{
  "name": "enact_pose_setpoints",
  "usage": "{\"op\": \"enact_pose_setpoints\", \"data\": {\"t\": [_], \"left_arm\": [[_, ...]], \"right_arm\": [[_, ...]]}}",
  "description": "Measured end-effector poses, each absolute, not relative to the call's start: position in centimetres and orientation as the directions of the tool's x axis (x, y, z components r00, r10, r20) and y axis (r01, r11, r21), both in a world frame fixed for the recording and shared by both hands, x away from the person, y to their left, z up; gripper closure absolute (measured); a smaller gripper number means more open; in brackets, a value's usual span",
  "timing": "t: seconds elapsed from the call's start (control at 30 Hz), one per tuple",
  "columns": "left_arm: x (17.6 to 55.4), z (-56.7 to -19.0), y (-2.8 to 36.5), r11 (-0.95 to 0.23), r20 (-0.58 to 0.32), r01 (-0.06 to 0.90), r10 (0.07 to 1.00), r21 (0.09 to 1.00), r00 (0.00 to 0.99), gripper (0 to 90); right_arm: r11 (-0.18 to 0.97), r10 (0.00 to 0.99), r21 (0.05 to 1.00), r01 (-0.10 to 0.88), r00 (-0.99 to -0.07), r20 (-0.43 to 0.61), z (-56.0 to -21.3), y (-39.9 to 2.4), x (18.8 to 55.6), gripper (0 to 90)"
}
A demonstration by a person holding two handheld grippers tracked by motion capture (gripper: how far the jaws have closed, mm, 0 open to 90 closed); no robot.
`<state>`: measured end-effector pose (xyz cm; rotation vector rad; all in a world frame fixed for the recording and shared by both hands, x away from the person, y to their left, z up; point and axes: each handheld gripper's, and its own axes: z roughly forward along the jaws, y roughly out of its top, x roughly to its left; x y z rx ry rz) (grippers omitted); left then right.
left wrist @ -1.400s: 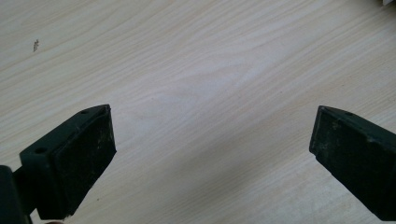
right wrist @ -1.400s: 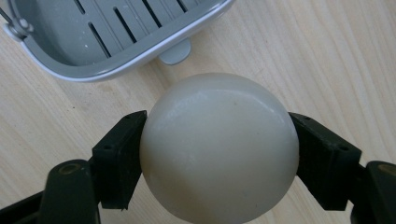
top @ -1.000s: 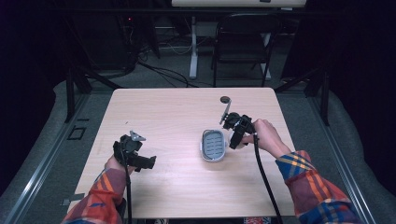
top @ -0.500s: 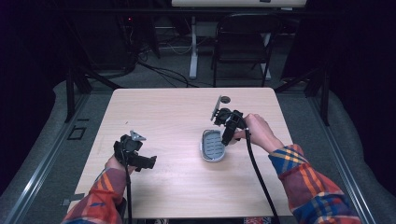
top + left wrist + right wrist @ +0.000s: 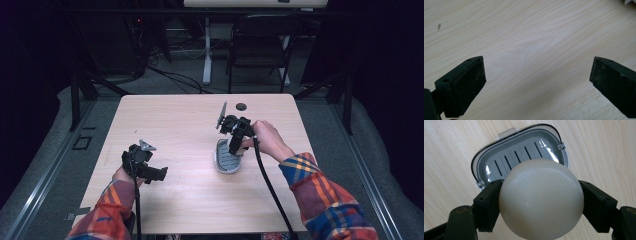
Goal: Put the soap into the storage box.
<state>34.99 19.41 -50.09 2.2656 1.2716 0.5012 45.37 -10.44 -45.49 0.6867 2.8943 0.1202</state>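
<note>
Since a second ago, the right claw (image 5: 235, 146) has drawn back from the far side of the bench (image 5: 180, 120) toward the person and now hangs directly over the grey soap dish (image 5: 227, 159), while the left claw (image 5: 155, 173) has stayed where it was near the bench's front left. Beneath both claws the pale wooden bench spreads wide, and past its far edge stands a dark chair (image 5: 260, 45). Just below the right claw, in the right gripper view, the soap dish (image 5: 524, 150) lies open on the bench, its slotted grey insert showing beyond the claw's jaws. Between those jaws the right claw (image 5: 540, 202) pinches a cream-white soap bar (image 5: 541, 200), rounded and smooth. The left claw (image 5: 536, 80) is spread wide over bare wood.
</note>
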Motion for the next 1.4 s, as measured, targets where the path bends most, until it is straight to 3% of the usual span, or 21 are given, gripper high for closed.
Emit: {"op": "enact_pose_setpoints", "data": {"t": [0.73, 1.4], "left_arm": [[35.0, -50.1, 19.4, -0.45, 0.074, 0.685, 0.861, 0.574, 0.503, 0.5], [35.0, -50.2, 19.3, -0.459, 0.076, 0.686, 0.856, 0.564, 0.511, 0.6]], "right_arm": [[0.896, 0.44, 0.099, 0.432, -0.895, -0.076, -48.2, -8.5, 46.2, 24.1], [0.909, 0.416, 0.062, 0.412, -0.906, -0.082, -49.8, -8.2, 46.0, 24.0]]}}
